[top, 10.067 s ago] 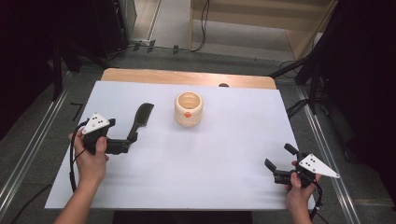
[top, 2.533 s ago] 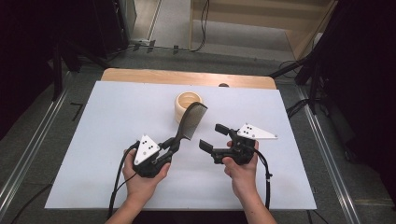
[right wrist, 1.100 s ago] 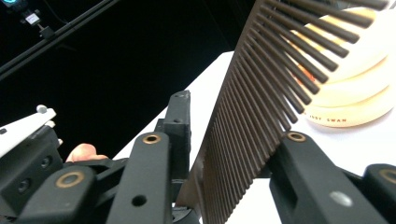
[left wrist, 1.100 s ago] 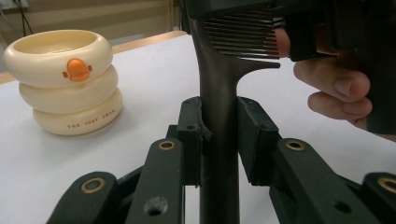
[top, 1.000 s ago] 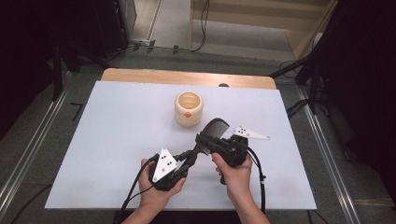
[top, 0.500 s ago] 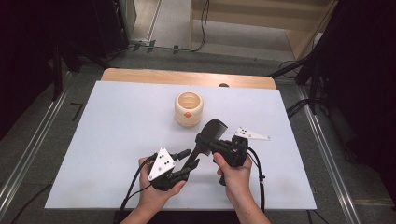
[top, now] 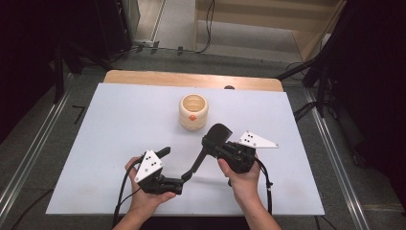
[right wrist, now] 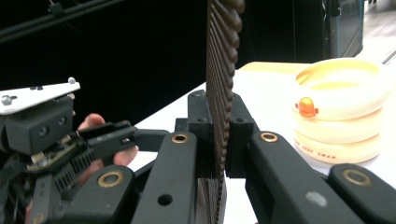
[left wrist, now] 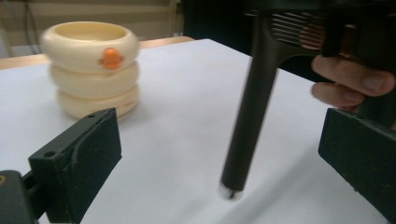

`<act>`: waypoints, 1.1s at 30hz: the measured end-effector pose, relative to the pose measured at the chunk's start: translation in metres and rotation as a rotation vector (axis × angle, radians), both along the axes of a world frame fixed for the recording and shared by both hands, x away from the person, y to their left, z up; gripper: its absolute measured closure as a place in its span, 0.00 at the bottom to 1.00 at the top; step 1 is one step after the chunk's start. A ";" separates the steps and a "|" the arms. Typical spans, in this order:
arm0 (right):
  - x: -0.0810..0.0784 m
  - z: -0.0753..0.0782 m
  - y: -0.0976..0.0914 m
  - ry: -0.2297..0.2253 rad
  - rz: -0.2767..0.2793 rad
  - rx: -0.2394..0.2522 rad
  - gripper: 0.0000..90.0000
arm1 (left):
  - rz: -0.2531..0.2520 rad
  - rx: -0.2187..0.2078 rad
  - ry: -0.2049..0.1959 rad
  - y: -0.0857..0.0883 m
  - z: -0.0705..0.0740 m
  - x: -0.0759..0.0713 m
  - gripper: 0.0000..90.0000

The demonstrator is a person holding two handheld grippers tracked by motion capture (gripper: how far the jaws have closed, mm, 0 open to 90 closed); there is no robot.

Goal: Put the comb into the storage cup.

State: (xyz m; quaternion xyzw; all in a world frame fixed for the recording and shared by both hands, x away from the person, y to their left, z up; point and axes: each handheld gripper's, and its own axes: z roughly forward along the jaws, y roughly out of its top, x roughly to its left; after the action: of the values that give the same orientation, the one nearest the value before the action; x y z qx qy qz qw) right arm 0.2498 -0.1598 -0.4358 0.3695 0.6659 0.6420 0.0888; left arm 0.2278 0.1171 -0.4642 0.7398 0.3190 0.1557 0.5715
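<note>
- Your right hand-held gripper (top: 216, 145) clamps the black comb (top: 210, 146) by its toothed head.
- Your left hand-held gripper (top: 174, 167) has just opened wide; the comb's handle stands between its jaws, untouched.

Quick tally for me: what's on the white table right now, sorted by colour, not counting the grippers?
Black: 1, the black plastic hairbrush, its head clamped in the right gripper.
Cream: 1, the cream ribbed round cup with an orange mark, standing upright behind the brush.
Total: 2 things on the white table.
</note>
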 end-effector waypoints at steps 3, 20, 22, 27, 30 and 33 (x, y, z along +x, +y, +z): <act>0.001 0.001 0.000 -0.009 0.003 -0.006 0.92 | 0.013 -0.004 -0.005 0.012 -0.001 0.001 0.00; 0.015 0.016 0.001 -0.052 -0.029 -0.039 0.92 | 0.063 -0.024 -0.052 0.063 -0.002 0.008 0.00; 0.016 0.016 0.001 -0.052 -0.029 -0.040 0.92 | 0.075 -0.012 -0.056 0.069 -0.002 0.008 0.00; 0.021 0.019 0.004 -0.052 -0.027 -0.044 0.92 | 0.113 0.008 -0.070 0.085 -0.004 0.009 0.00; 0.023 0.021 0.004 -0.058 -0.029 -0.052 0.92 | 0.133 0.013 -0.072 0.095 -0.006 0.010 0.00; 0.026 0.024 0.005 -0.060 -0.032 -0.056 0.92 | 0.150 0.010 -0.073 0.104 -0.008 0.010 0.00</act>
State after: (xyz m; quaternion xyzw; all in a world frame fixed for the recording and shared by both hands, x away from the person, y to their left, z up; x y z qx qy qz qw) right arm 0.2762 -0.1552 -0.4123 0.3580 0.6745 0.6325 0.1294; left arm 0.2377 0.2209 -0.4717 0.7106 0.3517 0.2263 0.5658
